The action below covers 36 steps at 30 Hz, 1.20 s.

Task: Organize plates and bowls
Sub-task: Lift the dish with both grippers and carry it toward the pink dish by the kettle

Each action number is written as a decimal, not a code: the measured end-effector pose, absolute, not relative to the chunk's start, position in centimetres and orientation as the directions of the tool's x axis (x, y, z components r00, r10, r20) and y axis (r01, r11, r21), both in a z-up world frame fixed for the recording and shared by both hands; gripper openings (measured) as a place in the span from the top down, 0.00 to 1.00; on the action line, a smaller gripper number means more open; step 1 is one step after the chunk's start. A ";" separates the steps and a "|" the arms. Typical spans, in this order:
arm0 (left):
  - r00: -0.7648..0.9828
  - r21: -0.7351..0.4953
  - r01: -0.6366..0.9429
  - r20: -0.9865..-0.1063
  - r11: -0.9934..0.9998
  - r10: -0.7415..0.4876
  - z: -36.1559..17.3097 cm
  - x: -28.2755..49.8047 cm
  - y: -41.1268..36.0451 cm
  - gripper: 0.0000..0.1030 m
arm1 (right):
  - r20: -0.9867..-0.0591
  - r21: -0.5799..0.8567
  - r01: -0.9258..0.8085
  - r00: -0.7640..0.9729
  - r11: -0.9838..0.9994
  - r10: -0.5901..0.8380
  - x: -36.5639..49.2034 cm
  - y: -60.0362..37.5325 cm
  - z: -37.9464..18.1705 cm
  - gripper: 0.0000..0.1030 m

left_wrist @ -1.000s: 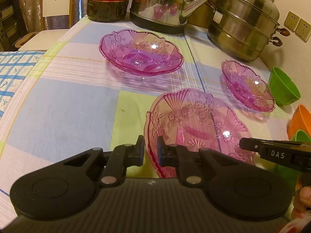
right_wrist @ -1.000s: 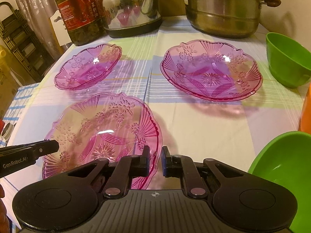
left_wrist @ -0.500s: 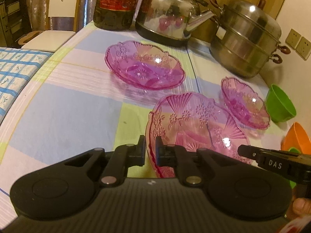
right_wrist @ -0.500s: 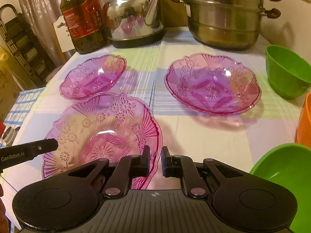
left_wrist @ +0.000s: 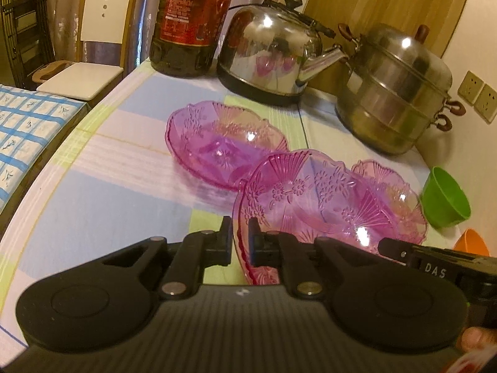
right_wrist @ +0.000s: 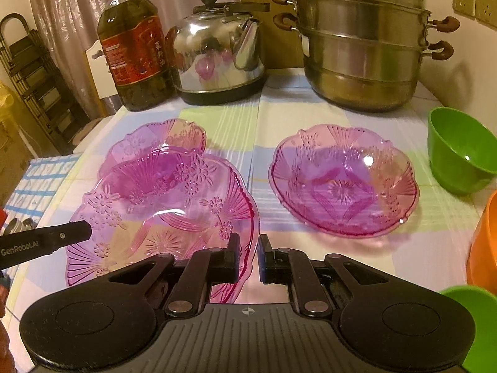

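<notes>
The near pink glass plate (left_wrist: 323, 199) is pinched at two places on its rim: the left tongs (left_wrist: 239, 239) clamp its left edge and the right tongs (right_wrist: 248, 256) clamp its right edge, each pair closed down to the thin rim and nothing else. The plate hangs tilted between them, above the worktop (right_wrist: 326, 258), its moulded fans and flowers facing up. In the right wrist view the left tongs' black finger reaches in from the left; in the left wrist view the right tongs' finger, lettered DAS, reaches in from the right.

Behind the held plate, to the left, a second pink glass plate (right_wrist: 149, 143) rests on the checked cloth — the held one overlaps it in both views. A third pink plate (right_wrist: 343, 180) sits flat to the right, well apart from the held one in the right wrist view.

Past that, at the right edge, stands a green bowl (right_wrist: 459, 152), with an orange bowl (right_wrist: 483, 242) nearer and another green bowl (right_wrist: 478, 326) at the bottom corner.

Along the back of the worktop stand a bottle of cooking oil (right_wrist: 133, 52), a steel kettle (right_wrist: 217, 52) and a tiered steel steamer pot (right_wrist: 360, 40). A white chair (left_wrist: 93, 37) stands beyond the worktop's left side.
</notes>
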<state>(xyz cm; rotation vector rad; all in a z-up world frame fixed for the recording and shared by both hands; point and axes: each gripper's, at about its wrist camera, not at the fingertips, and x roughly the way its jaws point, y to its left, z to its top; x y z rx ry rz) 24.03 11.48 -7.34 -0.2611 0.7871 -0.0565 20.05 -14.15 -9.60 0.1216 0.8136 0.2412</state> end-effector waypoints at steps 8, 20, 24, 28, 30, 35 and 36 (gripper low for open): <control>0.735 -0.255 -0.058 -0.665 0.965 -0.131 -5.6 26.0 12.4 0.92 | -0.679 0.196 -0.181 0.684 0.964 0.267 21.8 -13.3 -7.8 0.89; 0.757 -0.256 -0.067 -0.643 0.964 -0.118 -4.4 30.0 14.1 0.92 | -0.656 0.183 -0.207 0.703 0.961 0.276 25.6 -11.5 -6.5 0.89; 0.761 -0.258 -0.073 -0.639 0.963 -0.113 -4.5 31.2 14.6 0.92 | -0.656 0.186 -0.207 0.702 0.961 0.278 27.0 -10.8 -6.5 0.89; 0.765 -0.249 -0.083 -0.636 0.965 -0.098 -4.6 32.6 15.2 0.92 | -0.655 0.182 -0.215 0.701 0.960 0.281 28.3 -10.0 -6.5 0.89; 0.764 -0.244 -0.093 -0.639 0.965 -0.088 -4.8 33.3 15.6 0.92 | -0.655 0.176 -0.220 0.701 0.960 0.281 29.1 -9.5 -6.6 0.89; 0.757 -0.243 -0.116 -0.649 0.963 -0.072 -5.5 35.1 16.3 0.92 | -0.659 0.168 -0.229 0.697 0.959 0.282 31.1 -8.4 -7.2 0.89; 0.756 -0.240 -0.121 -0.651 0.963 -0.068 -5.7 35.3 16.4 0.92 | -0.661 0.166 -0.231 0.695 0.959 0.282 31.5 -8.1 -7.4 0.89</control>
